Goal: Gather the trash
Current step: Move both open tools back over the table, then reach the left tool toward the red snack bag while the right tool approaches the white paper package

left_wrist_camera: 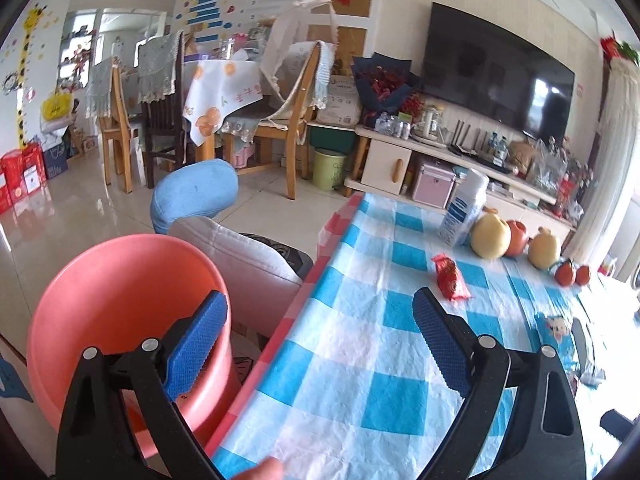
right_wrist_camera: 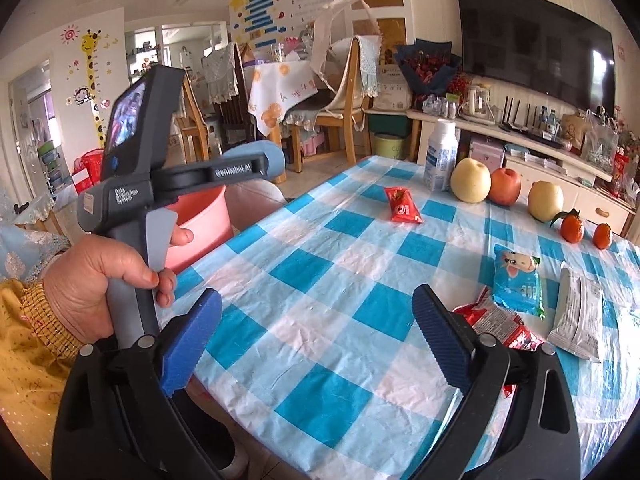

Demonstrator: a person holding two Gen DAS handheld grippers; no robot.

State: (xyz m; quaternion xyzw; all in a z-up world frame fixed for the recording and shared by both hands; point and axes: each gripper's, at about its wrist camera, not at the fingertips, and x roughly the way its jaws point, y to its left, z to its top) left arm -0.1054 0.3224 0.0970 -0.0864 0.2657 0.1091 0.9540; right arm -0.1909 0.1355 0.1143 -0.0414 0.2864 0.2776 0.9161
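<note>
A pink bin [left_wrist_camera: 120,304] stands beside the table's left edge; it also shows in the right wrist view [right_wrist_camera: 204,220]. My left gripper [left_wrist_camera: 320,332] is open and empty, its left finger over the bin's rim, its right finger over the checked tablecloth [left_wrist_camera: 360,360]. A small red wrapper [left_wrist_camera: 450,276] lies ahead of it, and shows in the right wrist view [right_wrist_camera: 402,205]. My right gripper [right_wrist_camera: 316,336] is open and empty above the table. Near its right finger lie a red crumpled packet [right_wrist_camera: 500,326], a blue snack packet [right_wrist_camera: 516,280] and a white packet [right_wrist_camera: 578,320].
A white bottle [right_wrist_camera: 440,156], two pears [right_wrist_camera: 471,180], an apple [right_wrist_camera: 505,186] and two tangerines [right_wrist_camera: 572,226] stand along the table's far edge. A cushioned chair [left_wrist_camera: 240,248] sits by the bin. A TV stand [left_wrist_camera: 440,152] and dining chairs are behind.
</note>
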